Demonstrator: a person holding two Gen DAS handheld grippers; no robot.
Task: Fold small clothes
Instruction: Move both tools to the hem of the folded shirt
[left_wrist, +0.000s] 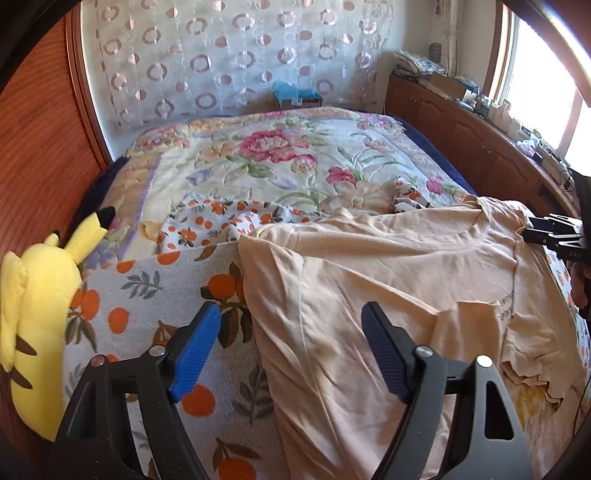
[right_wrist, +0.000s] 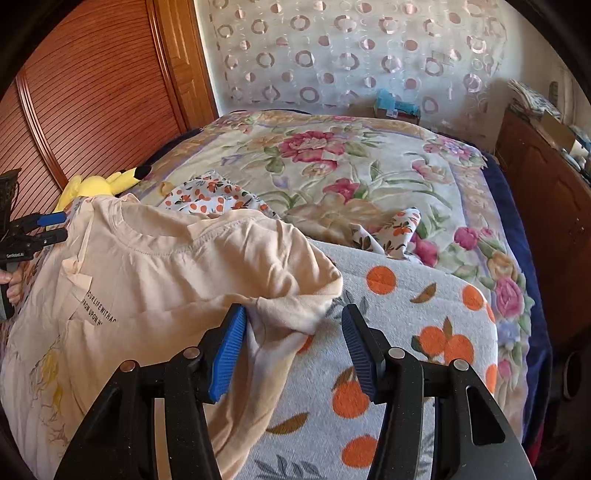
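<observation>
A peach T-shirt (left_wrist: 388, 266) lies spread and wrinkled on an orange-print towel (left_wrist: 155, 295) on the bed. My left gripper (left_wrist: 291, 308) hovers open over the shirt's left edge, one finger above the towel and the other above the cloth. It holds nothing. In the right wrist view the shirt (right_wrist: 166, 266) shows its neckline and printed text. My right gripper (right_wrist: 293, 314) is open around the bunched sleeve. The cloth touches the left pad (right_wrist: 229, 354) only. The right gripper (left_wrist: 532, 229) is at the shirt's shoulder, and the left gripper (right_wrist: 59, 226) is at the far side.
A yellow plush toy (left_wrist: 37, 302) lies at the bed's left edge by a wooden louvred door (left_wrist: 44, 129). Small orange-print clothes (left_wrist: 221, 218) rest beyond the shirt on the floral bedspread (left_wrist: 277, 155). A cluttered wooden cabinet (left_wrist: 461, 133) runs along the right under the window.
</observation>
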